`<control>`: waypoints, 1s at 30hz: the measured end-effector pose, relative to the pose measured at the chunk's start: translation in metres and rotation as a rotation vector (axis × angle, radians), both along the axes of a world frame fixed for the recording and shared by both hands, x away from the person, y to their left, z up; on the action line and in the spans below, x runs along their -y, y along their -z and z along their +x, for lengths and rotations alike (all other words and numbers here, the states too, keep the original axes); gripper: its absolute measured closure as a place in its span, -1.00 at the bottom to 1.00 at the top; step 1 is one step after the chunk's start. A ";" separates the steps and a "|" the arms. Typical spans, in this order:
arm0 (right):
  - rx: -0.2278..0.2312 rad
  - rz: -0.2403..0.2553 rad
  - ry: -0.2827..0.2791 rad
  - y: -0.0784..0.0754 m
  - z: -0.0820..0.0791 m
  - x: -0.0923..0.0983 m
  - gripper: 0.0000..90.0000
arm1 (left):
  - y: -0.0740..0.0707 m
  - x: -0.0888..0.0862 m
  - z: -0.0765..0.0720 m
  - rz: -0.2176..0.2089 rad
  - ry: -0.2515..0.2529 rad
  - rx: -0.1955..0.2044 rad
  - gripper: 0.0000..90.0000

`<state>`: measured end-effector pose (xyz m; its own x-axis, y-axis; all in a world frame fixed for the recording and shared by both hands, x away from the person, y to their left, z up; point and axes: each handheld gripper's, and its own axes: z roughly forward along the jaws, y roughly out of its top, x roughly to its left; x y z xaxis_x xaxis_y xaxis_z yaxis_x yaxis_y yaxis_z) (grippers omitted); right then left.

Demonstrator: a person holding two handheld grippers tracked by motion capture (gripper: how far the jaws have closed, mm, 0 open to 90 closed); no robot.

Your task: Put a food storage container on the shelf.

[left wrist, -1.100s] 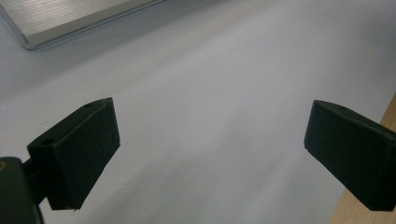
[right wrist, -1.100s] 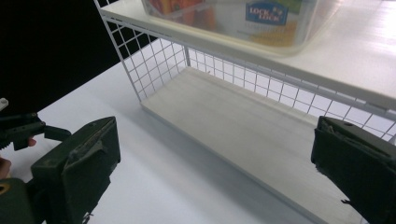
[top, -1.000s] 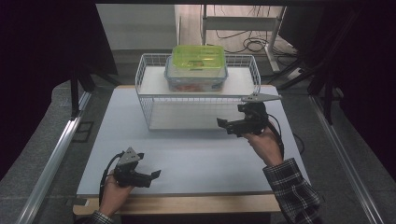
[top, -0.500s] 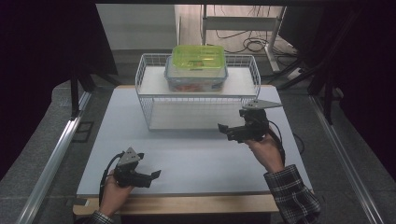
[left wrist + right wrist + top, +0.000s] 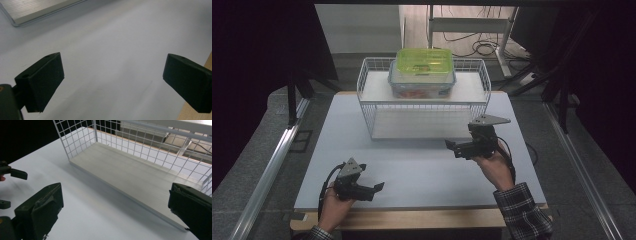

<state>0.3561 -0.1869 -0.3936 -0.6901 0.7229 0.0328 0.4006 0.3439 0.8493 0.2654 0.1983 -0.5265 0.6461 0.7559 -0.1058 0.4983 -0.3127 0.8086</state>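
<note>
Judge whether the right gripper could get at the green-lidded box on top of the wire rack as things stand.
Probably yes. The right gripper is open and holds nothing, in front of the wire rack. The green-lidded box sits on the rack's open top shelf with nothing above it, so a lift up and forward looks unobstructed.

A white wire rack (image 5: 422, 107) stands upright at the far middle of the surface (image 5: 422, 165), its open front showing a pale lower shelf (image 5: 140, 180). On its top shelf sits a clear box (image 5: 422, 80) with a closed green lid (image 5: 424, 61), something reddish inside.
</note>
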 end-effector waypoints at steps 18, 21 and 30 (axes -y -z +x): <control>-0.004 -0.011 -0.005 0.023 -0.007 0.006 -1.00 | 0.000 0.000 0.000 0.003 -0.001 -0.004 -0.91; -0.003 -0.005 -0.003 0.028 -0.008 0.008 -1.00 | 0.000 0.000 0.000 0.002 -0.002 -0.006 -0.91; -0.015 -0.026 0.016 0.039 -0.011 0.014 -1.00 | 0.000 0.000 0.000 0.003 0.001 -0.001 -0.91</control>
